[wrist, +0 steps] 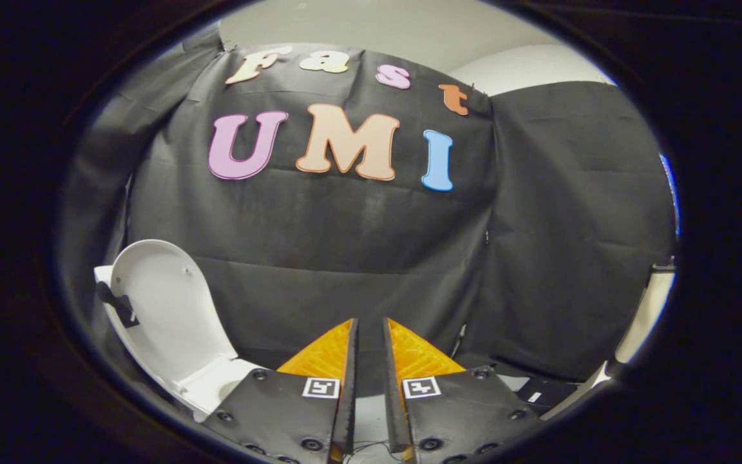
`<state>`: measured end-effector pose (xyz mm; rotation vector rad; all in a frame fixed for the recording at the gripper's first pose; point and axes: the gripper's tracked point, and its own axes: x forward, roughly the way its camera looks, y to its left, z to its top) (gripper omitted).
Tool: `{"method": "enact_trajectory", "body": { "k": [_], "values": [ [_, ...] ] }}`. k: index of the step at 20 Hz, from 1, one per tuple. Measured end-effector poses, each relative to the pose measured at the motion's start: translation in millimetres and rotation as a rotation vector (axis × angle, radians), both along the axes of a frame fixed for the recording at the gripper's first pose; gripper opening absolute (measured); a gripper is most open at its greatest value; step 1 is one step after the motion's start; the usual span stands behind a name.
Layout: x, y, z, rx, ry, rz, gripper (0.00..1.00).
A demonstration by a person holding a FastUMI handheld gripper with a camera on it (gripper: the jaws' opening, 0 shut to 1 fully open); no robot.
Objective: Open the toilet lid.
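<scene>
The toilet lid [165, 303] stands raised, off beside the gripper [370, 332], whose fingers sit nearly closed on nothing; the task looks done, only withdrawal remains.

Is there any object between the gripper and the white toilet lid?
Nothing visible is. The white plastic toilet lid already stands raised, off to the side of the gripper, whose fingers are nearly closed with a narrow empty gap, pointing at the black cloth wall.

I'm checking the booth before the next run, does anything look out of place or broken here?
Nothing stands out. The toilet lid stands raised, with no cracks or spills visible on it. The tool points at the black cloth wall, its fingers close together with a narrow gap and nothing between them.
</scene>
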<state>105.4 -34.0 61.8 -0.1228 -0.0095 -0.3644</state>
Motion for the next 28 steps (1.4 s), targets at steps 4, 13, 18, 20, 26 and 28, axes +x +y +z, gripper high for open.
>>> {"method": "enact_trajectory", "body": {
  "k": [4,13,18,20,26,28],
  "values": [
    [-11.1,0.2,-11.2,-0.009,0.002,0.123,0.32],
    [-25.6,-7.7,-54.0,0.01,0.05,0.139,0.39],
    [-24.5,7.3,-79.7,0.042,0.11,0.192,0.39],
    [-26.1,13.6,-93.5,0.056,0.162,0.216,0.39],
    [-36.0,33.4,-94.6,0.064,0.184,0.304,0.39],
    [-42.1,39.2,-94.6,0.069,0.184,0.332,0.39]
  ]
}}
